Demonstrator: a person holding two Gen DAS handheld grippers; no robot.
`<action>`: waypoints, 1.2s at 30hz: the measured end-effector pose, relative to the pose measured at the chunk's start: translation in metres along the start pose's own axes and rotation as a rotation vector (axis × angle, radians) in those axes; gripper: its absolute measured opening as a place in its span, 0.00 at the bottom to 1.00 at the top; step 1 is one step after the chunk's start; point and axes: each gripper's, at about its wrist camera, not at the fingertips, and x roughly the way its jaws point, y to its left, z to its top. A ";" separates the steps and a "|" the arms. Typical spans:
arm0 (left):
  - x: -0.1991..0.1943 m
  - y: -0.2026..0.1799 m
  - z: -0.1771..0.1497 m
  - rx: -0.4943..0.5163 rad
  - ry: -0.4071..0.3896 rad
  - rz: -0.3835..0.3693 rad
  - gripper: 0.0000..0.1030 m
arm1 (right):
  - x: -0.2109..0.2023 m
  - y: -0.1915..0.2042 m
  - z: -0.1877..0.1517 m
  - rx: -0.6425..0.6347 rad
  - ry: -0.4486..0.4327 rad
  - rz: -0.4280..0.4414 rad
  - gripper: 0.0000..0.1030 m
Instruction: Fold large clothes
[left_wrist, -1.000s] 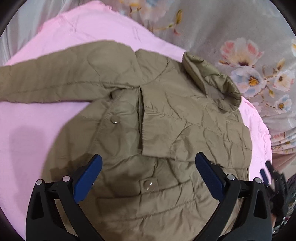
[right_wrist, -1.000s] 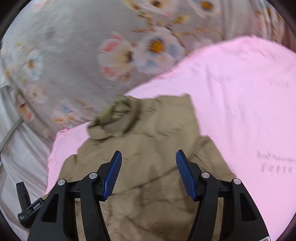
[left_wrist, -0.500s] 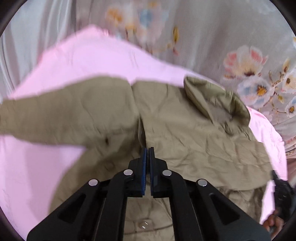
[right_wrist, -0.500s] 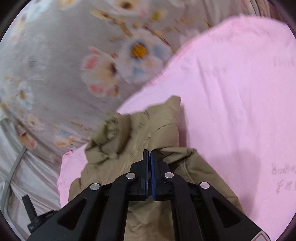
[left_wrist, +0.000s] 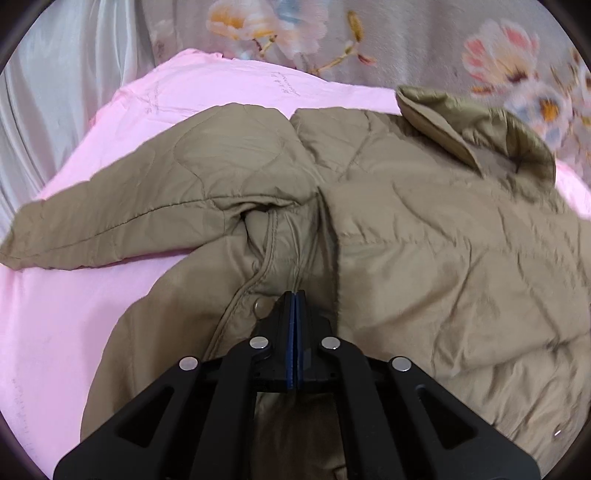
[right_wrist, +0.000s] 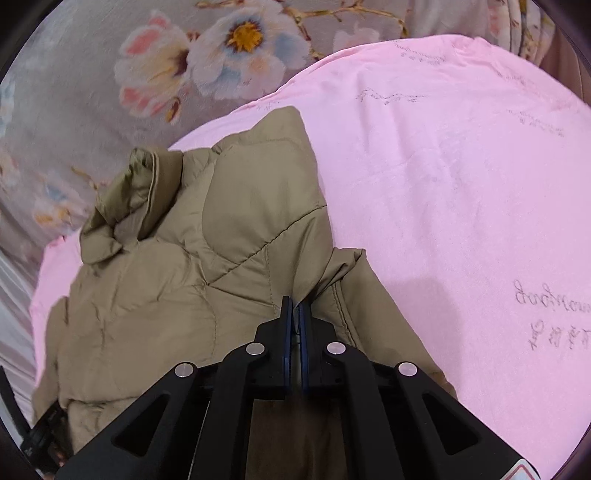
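Note:
An olive quilted jacket (left_wrist: 424, 258) lies spread on a pink sheet (left_wrist: 74, 314), one sleeve (left_wrist: 147, 206) stretched out to the left and the collar (left_wrist: 480, 125) at the far right. My left gripper (left_wrist: 295, 293) is shut on a pinch of the front fabric beside a metal snap (left_wrist: 258, 304). In the right wrist view the same jacket (right_wrist: 166, 295) fills the lower left, its collar (right_wrist: 122, 206) crumpled at the far end. My right gripper (right_wrist: 295, 301) is shut on a raised ridge of fabric near the jacket's edge seam.
Grey floral cloth (left_wrist: 406, 37) hangs behind the pink sheet, and it shows again as a floral backdrop (right_wrist: 184, 66) in the right wrist view. Bare pink sheet (right_wrist: 461, 184) with faint printed script stretches right of the jacket. A black tool part (right_wrist: 37, 439) pokes in at lower left.
Both grippers went from wide open above the jacket to shut on its fabric. Both sank closer to the cloth, and the fabric now bunches toward each pair of tips.

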 end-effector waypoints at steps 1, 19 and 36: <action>-0.003 0.000 -0.004 0.010 -0.001 0.010 0.00 | -0.003 0.001 -0.003 -0.006 0.001 -0.004 0.02; -0.086 0.063 -0.069 -0.139 0.077 -0.210 0.10 | -0.120 -0.013 -0.071 0.031 -0.028 0.074 0.07; -0.115 0.065 -0.015 -0.018 -0.018 -0.111 0.32 | -0.154 -0.001 -0.071 -0.079 -0.037 0.021 0.18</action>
